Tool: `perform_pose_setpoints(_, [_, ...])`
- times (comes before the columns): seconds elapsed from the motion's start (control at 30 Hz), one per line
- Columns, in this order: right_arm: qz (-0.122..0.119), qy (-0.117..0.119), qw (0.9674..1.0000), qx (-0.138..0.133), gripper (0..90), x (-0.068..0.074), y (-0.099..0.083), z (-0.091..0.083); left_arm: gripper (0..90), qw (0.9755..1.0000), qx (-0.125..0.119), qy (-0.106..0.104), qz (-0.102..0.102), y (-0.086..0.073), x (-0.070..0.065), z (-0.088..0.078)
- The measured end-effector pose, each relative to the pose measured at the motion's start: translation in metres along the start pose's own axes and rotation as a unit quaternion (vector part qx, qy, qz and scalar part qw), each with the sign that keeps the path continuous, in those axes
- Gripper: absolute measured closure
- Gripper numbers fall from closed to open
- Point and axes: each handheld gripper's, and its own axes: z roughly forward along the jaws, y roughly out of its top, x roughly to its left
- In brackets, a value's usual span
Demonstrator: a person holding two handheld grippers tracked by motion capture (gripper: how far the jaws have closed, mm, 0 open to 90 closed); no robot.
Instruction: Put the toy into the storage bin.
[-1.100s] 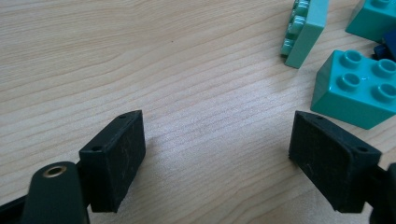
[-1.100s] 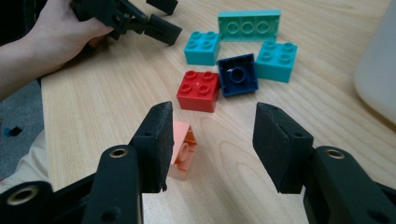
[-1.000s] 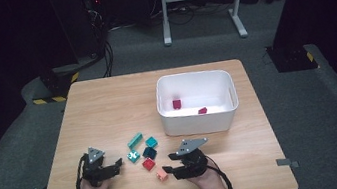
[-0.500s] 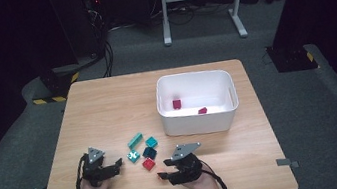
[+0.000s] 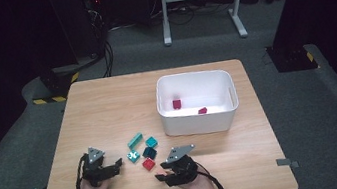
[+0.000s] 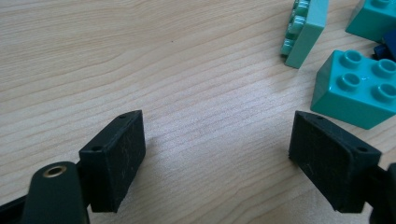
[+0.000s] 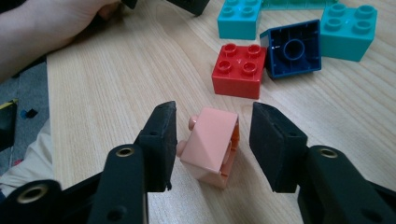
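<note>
A pale pink brick (image 7: 211,142) lies tipped on the wooden table (image 5: 108,108) between the jaws of my right gripper (image 7: 213,117). Those jaws have just been closing. The left pad (image 7: 162,140) is at the brick's studs, while a gap shows before the right pad (image 7: 272,144). In the high view my right gripper (image 5: 164,173) sits near the front edge. My left gripper (image 5: 115,167) rests open on bare wood, nothing between its jaws (image 6: 219,126). A red brick (image 7: 239,70), a dark blue brick (image 7: 293,49) and teal bricks (image 6: 357,88) lie just beyond.
A white bin (image 5: 199,120) stands at the right of the table with two red bricks (image 5: 177,104) inside. A long teal brick (image 5: 134,140) lies at the far side of the loose pile. The person's other hand (image 7: 56,23) shows at upper left in the right gripper view.
My right gripper has moved left and down over the pink brick, which was in plain sight before, and its jaws stand closer together. The left gripper has not moved.
</note>
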Motion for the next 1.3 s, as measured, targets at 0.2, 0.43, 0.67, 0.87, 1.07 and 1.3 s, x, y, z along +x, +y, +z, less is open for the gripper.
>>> perform_pose_setpoints(0.2, [-0.004,0.002,1.0000,0.008,61.4,0.001,-0.001,0.004,18.7,1.0000,0.000,0.000,0.000,0.000,0.000,0.000])
perform_pose_setpoints(0.43, [-0.003,0.005,1.0000,0.008,66.2,-0.001,-0.002,0.004,18.7,1.0000,0.000,0.000,0.000,0.000,0.000,0.000])
perform_pose_setpoints(0.67, [-0.007,0.003,0.9999,0.008,66.8,0.000,-0.001,0.003,18.7,1.0000,0.000,0.000,0.000,0.000,0.000,0.000])
perform_pose_setpoints(0.87, [-0.011,0.002,0.9999,0.003,66.9,0.000,0.000,0.000,18.7,1.0000,0.000,0.000,0.000,0.000,0.000,0.000])
perform_pose_setpoints(1.07, [-0.009,0.001,1.0000,-0.001,66.9,-0.002,0.002,-0.004,18.7,1.0000,0.000,0.000,0.000,0.000,0.000,0.000])
perform_pose_setpoints(1.3, [-0.013,0.000,0.9999,-0.008,67.0,-0.004,0.004,-0.009,18.7,1.0000,0.000,0.000,0.000,0.000,0.000,0.000])
